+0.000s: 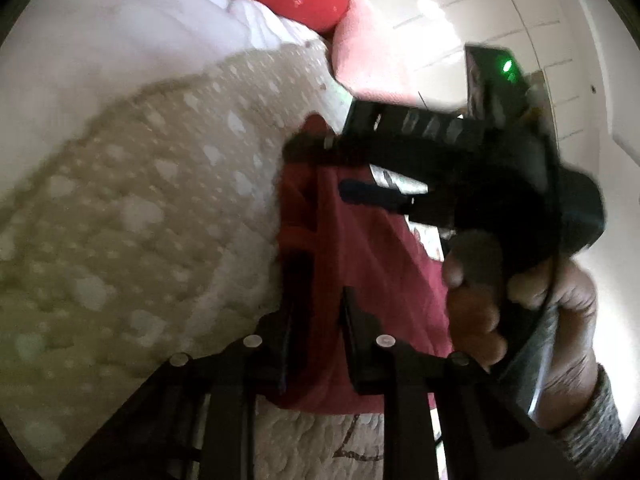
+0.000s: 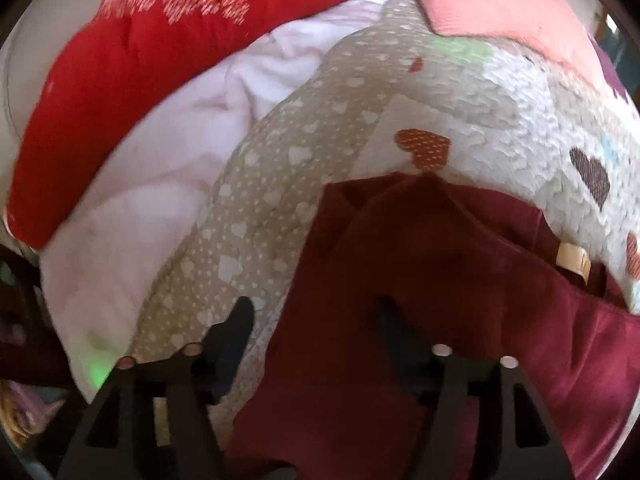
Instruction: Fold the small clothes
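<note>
A small dark red garment [image 2: 440, 280] lies on a quilted bedspread with heart patches [image 2: 500, 120]; a cream label [image 2: 572, 264] shows at its right edge. In the left wrist view my left gripper [image 1: 320, 292] is shut on a fold of the red garment [image 1: 360, 260] and holds it up off the bed. The right gripper [image 1: 460, 168], held by a hand [image 1: 540, 320], is seen from the side just beyond it, touching the cloth. In the right wrist view my right gripper [image 2: 316, 320] is open, its fingers wide apart, its right finger over the garment.
A beige band with white hearts [image 2: 260, 200] runs across the bedspread. Behind it lie a white duvet [image 2: 160, 160], a red pillow [image 2: 140, 60] and a pink pillow [image 2: 500, 0]. A white panelled wall [image 1: 480, 20] stands at the right.
</note>
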`<state>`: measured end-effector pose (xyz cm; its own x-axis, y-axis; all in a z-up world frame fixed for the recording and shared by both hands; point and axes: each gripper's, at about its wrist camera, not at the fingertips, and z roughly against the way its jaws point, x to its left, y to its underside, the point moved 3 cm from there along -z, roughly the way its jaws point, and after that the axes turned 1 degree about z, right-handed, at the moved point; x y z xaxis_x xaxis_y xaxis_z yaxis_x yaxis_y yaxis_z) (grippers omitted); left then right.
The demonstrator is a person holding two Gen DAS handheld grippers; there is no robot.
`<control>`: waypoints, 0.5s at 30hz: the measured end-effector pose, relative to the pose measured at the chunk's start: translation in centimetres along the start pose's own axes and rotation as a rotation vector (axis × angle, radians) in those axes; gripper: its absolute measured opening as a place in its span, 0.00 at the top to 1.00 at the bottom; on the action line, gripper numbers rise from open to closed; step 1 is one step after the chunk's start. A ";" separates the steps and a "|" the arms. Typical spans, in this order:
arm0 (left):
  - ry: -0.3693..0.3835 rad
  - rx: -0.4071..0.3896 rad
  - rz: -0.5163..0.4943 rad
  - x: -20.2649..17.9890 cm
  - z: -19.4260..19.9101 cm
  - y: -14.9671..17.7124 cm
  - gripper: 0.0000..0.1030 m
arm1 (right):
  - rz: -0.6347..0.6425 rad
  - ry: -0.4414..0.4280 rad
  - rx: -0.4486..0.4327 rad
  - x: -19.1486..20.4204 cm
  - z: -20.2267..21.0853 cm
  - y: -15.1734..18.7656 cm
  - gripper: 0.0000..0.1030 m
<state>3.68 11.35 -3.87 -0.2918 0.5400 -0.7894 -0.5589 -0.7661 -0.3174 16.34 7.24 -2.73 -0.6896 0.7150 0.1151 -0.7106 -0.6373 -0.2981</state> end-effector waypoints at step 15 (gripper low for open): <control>-0.140 -0.180 0.074 3.1 4.9 -2.9 0.69 | 0.299 0.329 -0.029 4.0 -2.1 2.6 0.62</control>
<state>0.55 16.96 -2.80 -0.4387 0.5139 -0.7372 -0.3883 -0.8482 -0.3602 12.00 9.03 -5.08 -0.7797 0.5568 -0.2865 -0.4791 -0.8251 -0.2996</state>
